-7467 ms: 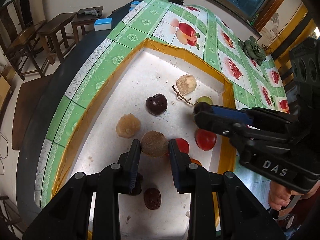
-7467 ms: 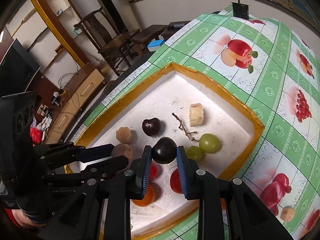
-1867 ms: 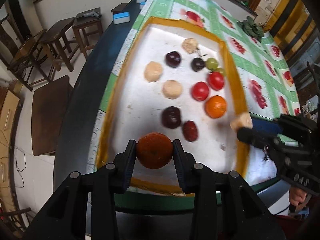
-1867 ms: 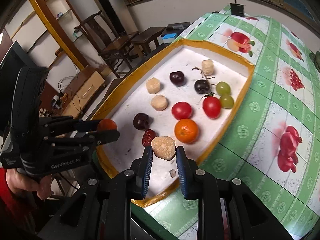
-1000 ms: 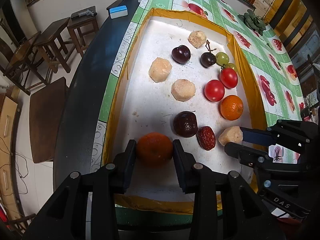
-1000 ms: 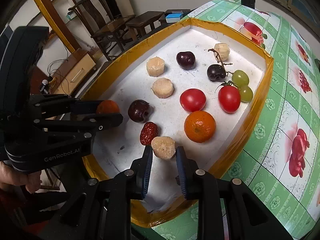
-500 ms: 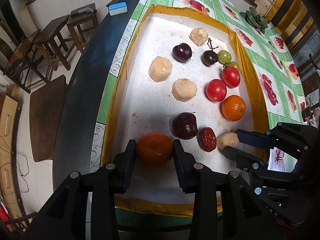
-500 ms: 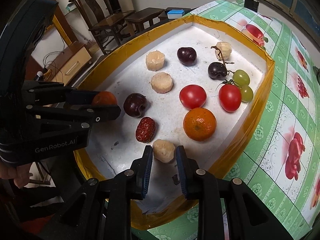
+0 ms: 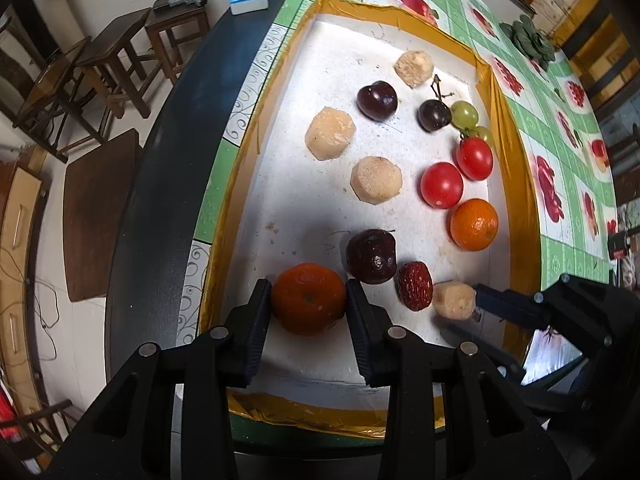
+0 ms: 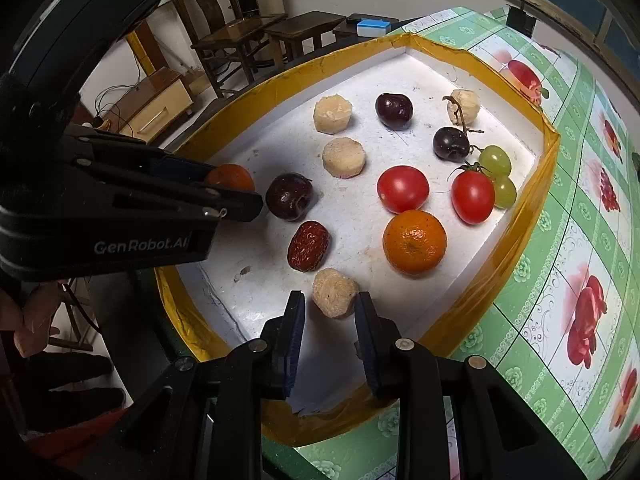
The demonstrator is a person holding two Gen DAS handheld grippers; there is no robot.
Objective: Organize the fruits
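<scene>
A white foam tray [image 9: 518,168] [image 10: 538,176] with a yellow taped rim holds the fruit in rows. My left gripper [image 9: 307,304] [image 10: 240,200] is shut on a dark orange tangerine [image 9: 308,300] [image 10: 230,178] low over the tray's near left corner, beside a dark plum [image 9: 371,256] [image 10: 289,197]. My right gripper [image 10: 330,302] [image 9: 484,300] is opening around a beige peeled chunk [image 10: 334,293] [image 9: 454,300]. The chunk rests on the tray floor next to a red date [image 10: 308,246] [image 9: 415,286], with a gap at the left pad.
Further in the tray lie an orange [image 10: 414,242], two tomatoes [image 10: 403,189], green grapes [image 10: 495,160], dark plums and three more beige chunks [image 10: 344,155]. A green fruit-print tablecloth [image 10: 580,240] surrounds the tray. Wooden stools [image 9: 120,52] stand off the table's left edge.
The right gripper has set the beige chunk down by the red date and its jaws have parted. The left gripper still grips the tangerine and has barely moved.
</scene>
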